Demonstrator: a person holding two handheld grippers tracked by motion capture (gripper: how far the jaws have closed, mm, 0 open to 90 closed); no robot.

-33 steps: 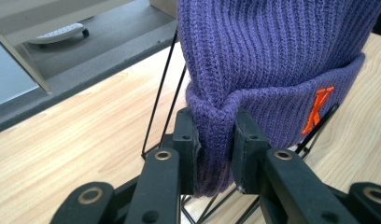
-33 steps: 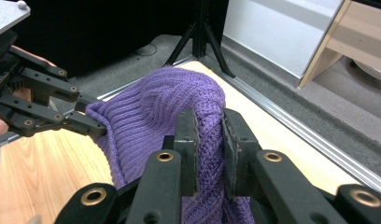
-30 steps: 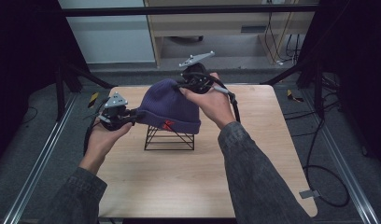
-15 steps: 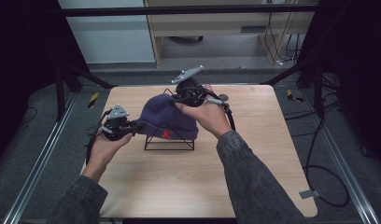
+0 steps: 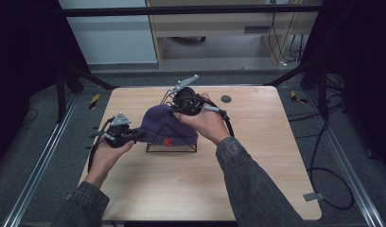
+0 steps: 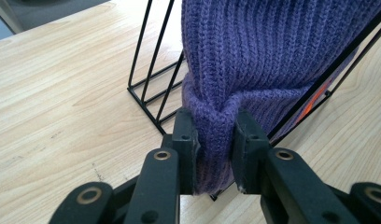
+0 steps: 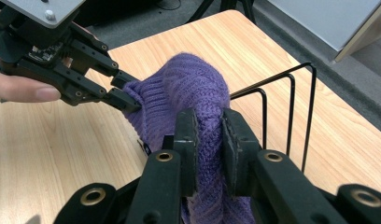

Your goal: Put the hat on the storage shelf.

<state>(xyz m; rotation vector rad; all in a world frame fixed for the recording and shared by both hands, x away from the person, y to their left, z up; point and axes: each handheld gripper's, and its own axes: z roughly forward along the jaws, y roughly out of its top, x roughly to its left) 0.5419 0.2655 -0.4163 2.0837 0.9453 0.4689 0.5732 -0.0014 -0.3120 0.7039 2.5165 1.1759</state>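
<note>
A purple knit beanie [image 5: 163, 127] with a small orange mark is draped over a black wire rack [image 5: 172, 147] at the middle of the table. My left gripper [image 5: 134, 136] is at the hat's left edge, shut on the folded cuff [image 6: 215, 135]. My right gripper [image 5: 174, 110] is above the hat's far side, shut on a fold of the knit [image 7: 209, 126]. In the right gripper view the left gripper [image 7: 125, 100] shows pinching the cuff at the hat's far end. The rack's upright loops [image 7: 291, 107] stand beside the hat. Much of the rack lies hidden under the hat.
The light wooden table [image 5: 257, 165] has open surface in front and to the right of the rack. A small dark round disc [image 5: 225, 99] lies near the far edge. Cables [image 5: 323, 184] trail on the floor to the right. Dark frame posts [image 5: 63, 90] stand at the left.
Both grippers have come down and toward me with the hat, which now sits lower over the wire rack. The left gripper moved slightly right.
</note>
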